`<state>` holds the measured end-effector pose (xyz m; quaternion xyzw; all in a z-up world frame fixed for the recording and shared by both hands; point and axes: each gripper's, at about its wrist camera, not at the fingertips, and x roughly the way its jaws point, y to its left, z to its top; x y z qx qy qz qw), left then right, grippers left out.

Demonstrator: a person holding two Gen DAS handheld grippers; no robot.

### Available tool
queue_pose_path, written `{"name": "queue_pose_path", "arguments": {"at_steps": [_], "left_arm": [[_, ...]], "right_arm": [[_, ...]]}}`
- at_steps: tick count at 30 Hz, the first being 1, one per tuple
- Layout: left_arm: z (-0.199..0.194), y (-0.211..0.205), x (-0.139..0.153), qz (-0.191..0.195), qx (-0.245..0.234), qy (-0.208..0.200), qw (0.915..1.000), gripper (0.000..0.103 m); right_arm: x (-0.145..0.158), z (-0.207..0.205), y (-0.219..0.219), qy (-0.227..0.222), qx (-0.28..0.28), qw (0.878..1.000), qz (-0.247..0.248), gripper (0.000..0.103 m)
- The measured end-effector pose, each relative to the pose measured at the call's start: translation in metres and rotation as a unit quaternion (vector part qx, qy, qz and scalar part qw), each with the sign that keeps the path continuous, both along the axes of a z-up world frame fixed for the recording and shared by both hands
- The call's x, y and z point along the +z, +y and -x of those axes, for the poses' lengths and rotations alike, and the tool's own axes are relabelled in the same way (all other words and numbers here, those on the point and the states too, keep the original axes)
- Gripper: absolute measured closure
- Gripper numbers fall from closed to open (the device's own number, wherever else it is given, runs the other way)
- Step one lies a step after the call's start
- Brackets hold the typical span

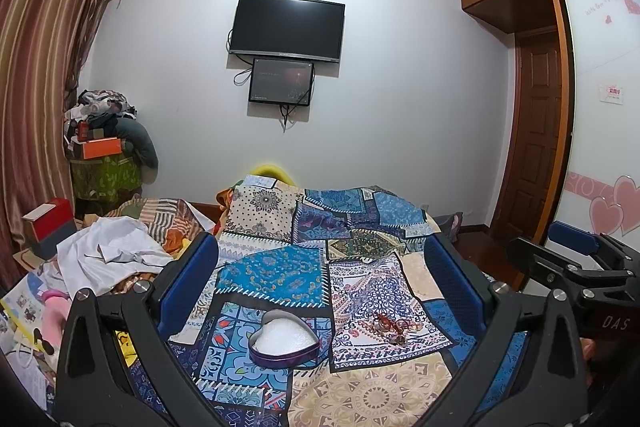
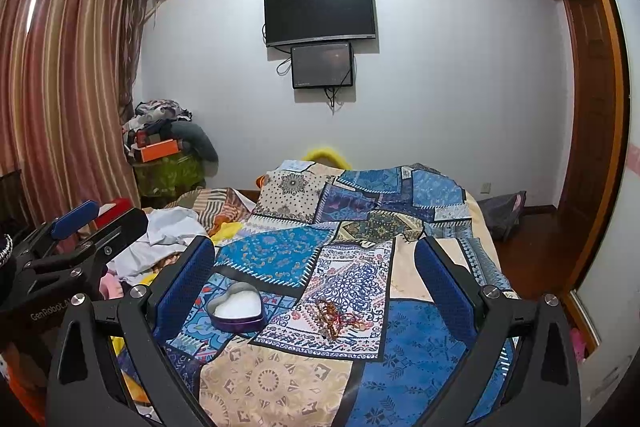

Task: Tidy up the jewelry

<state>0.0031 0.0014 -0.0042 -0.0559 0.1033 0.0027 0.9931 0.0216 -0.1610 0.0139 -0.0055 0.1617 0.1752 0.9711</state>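
Observation:
A heart-shaped purple tin (image 1: 284, 341) with a white foam lining lies open on the patchwork cloth (image 1: 276, 271). Right of it sits a small tangle of red and gold jewelry (image 1: 394, 329). My left gripper (image 1: 320, 271) hangs open above the cloth, and both the tin and the jewelry lie between and below its blue pads. In the right wrist view the tin (image 2: 236, 307) and the jewelry (image 2: 340, 319) lie below my open right gripper (image 2: 316, 267). Each gripper shows at the edge of the other's view. Neither holds anything.
The patchwork cloth (image 2: 400, 367) covers a bed. Crumpled white fabric (image 1: 112, 255), a red box (image 1: 48, 223) and papers crowd the left side. A clothes pile (image 1: 104, 131) stands in the far left corner. A television (image 1: 286, 27) hangs on the wall; a wardrobe (image 1: 600, 107) is on the right.

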Motion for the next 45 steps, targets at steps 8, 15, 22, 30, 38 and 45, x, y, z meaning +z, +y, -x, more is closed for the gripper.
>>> {"name": "queue_pose_path", "arguments": {"at_steps": [8, 15, 22, 30, 38, 45], "left_arm": [[-0.001, 0.001, 0.001, 0.001, 0.0, 0.002, 1.0, 0.0], [-0.001, 0.0, 0.001, 0.001, 0.0, 0.002, 1.0, 0.0], [-0.001, 0.0, 0.001, 0.002, 0.0, 0.003, 1.0, 0.0], [-0.005, 0.001, -0.001, 0.002, 0.001, 0.007, 1.0, 0.0], [-0.018, 0.003, -0.005, 0.004, 0.002, 0.018, 0.9998, 0.0], [-0.042, 0.005, -0.019, 0.002, 0.001, 0.047, 0.9989, 0.0]], "right_arm": [[-0.003, -0.001, 0.001, 0.003, 0.001, 1.0, 0.001, 0.004], [-0.003, -0.001, 0.001, 0.003, 0.001, 1.0, 0.001, 0.004], [-0.003, -0.001, 0.001, 0.003, 0.001, 1.0, 0.002, 0.004], [-0.006, -0.003, 0.001, 0.008, 0.001, 1.0, 0.002, 0.004], [-0.008, -0.011, -0.002, 0.019, -0.001, 1.0, 0.002, 0.004], [-0.019, -0.03, -0.006, 0.039, -0.012, 0.999, 0.008, 0.004]]}}
